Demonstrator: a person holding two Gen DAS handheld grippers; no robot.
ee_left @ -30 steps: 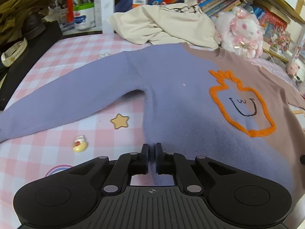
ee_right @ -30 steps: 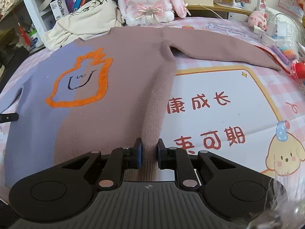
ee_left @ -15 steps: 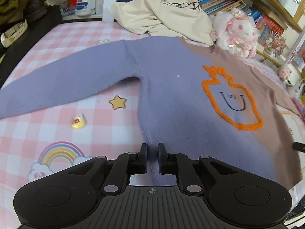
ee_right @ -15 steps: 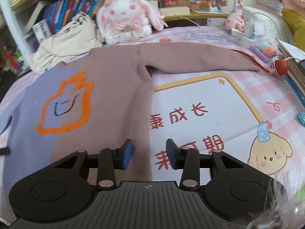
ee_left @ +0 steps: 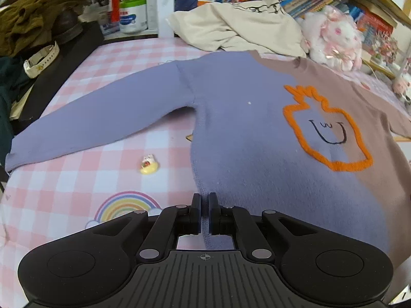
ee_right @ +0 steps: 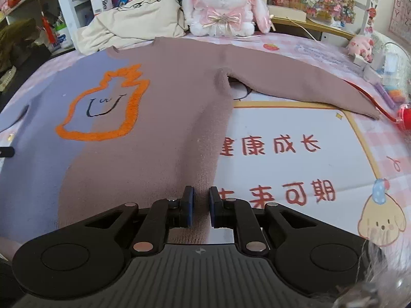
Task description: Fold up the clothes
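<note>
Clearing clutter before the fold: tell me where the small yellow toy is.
In the left wrist view, the small yellow toy lies on the pink checked cloth, below the sweater's purple sleeve and above the rainbow print.

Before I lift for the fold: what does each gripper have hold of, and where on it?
Left gripper pinches the sweater at its purple bottom side edge. Right gripper straddles the brown bottom side edge, narrowly apart; a firm grip cannot be told.

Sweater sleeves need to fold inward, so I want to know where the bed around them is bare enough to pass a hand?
Bare gingham lies below the purple sleeve, broken only by a small yellow toy. Below the brown sleeve, the printed mat is open. Crowded: the cream garment and plush rabbit behind the sweater.
</note>
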